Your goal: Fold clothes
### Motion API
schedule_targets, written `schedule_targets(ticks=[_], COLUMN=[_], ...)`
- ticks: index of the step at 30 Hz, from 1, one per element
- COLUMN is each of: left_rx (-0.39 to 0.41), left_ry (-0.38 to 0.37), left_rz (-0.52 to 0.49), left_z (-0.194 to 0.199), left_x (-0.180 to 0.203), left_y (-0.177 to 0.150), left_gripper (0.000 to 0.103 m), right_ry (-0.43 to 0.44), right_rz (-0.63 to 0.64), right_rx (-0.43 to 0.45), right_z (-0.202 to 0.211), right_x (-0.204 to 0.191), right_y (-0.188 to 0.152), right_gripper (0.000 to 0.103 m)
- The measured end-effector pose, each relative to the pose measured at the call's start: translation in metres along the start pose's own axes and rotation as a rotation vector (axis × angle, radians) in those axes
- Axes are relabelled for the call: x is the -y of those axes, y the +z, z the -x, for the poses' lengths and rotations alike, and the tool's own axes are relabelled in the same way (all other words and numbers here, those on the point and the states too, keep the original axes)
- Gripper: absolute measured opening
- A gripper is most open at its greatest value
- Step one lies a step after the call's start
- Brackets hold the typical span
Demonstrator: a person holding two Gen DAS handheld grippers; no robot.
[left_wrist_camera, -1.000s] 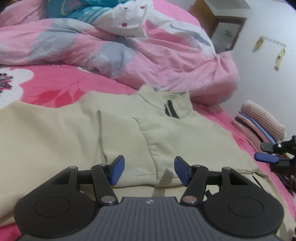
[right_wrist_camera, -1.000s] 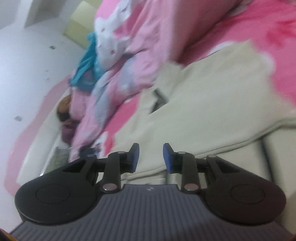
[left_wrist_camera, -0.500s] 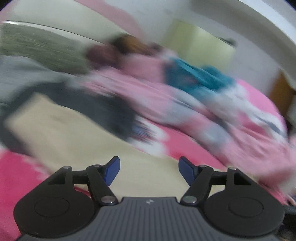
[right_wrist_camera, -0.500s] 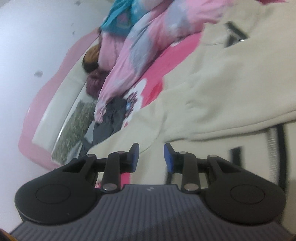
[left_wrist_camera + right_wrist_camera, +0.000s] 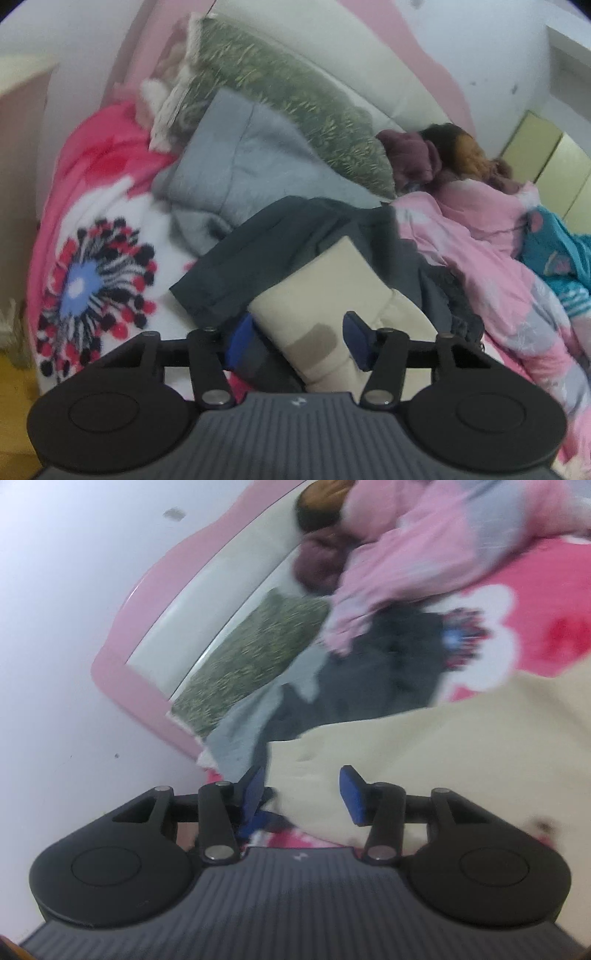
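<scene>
The left gripper (image 5: pixel 297 341) has its blue-padded jaws spread wide, released, with the cuff end of the cream fleece garment's sleeve (image 5: pixel 325 295) lying between them, not pinched. That sleeve rests on a dark navy crumpled garment (image 5: pixel 280 243), which lies on the pink floral bedsheet (image 5: pixel 92 206). Behind it sit a grey fleece garment (image 5: pixel 251 155), a long olive-green textured pillow (image 5: pixel 288 96) against the cream and pink padded headboard (image 5: pixel 332 48), and a pink and grey bunched quilt (image 5: pixel 498 266) to the right.

The right gripper (image 5: pixel 306 794) is also released, jaws apart over the edge of the cream fleece garment (image 5: pixel 424 746), which spreads across the bed; the left pad sits just beside the cloth's edge. The view is blurred, so contact cannot be told
</scene>
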State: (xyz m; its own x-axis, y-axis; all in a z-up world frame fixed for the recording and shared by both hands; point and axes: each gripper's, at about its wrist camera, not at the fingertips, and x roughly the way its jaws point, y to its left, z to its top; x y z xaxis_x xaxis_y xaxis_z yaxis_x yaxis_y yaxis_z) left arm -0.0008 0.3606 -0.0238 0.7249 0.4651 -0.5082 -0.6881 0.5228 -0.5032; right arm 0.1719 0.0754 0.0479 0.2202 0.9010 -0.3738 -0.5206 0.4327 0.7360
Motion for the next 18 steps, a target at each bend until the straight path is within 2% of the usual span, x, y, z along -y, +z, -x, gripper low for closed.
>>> schedule_targets(ticks=[2, 4, 6, 11, 15, 16, 18], left_rx=[-0.002, 0.000, 0.008, 0.084, 0.218, 0.249, 0.293], left_ry=[-0.029, -0.038, -0.032, -0.045, -0.152, -0.201, -0.347], left_rz=[0.027, 0.033, 0.034, -0.026, -0.169, -0.218, -0.314], left_z=[-0.006, -0.009, -0.011, -0.003, 0.031, 0.042, 0.061], left_x=[-0.008, -0.013, -0.017, -0.009, 0.018, 0.027, 0.043], left_y=[0.002, 0.002, 0.001, -0.002, -0.011, -0.015, -0.027], left_gripper=[0.049, 0.039, 0.016, 0.011, 0.010, 0.010, 0.010], right_ry=[0.011, 0.023, 0.031, 0.007, -0.002, -0.001, 0.002], right_rz=[0.022, 0.016, -0.021, -0.101, -0.137, -0.140, -0.141], right_rx=[-0.015, -0.019, -0.019, 0.000, 0.034, 0.046, 0.074], right_z=[-0.018, -0.026, -0.033, -0.029, -0.021, -0.016, -0.005], right_x=[-0.011, -0.014, -0.009, 0.011, 0.018, 0.017, 0.016], right_y=[0.000, -0.006, -0.013, -0.029, -0.034, -0.034, -0.034], right_gripper=[0.045, 0.045, 0.045, 0.045, 0.045, 0.045, 0.047])
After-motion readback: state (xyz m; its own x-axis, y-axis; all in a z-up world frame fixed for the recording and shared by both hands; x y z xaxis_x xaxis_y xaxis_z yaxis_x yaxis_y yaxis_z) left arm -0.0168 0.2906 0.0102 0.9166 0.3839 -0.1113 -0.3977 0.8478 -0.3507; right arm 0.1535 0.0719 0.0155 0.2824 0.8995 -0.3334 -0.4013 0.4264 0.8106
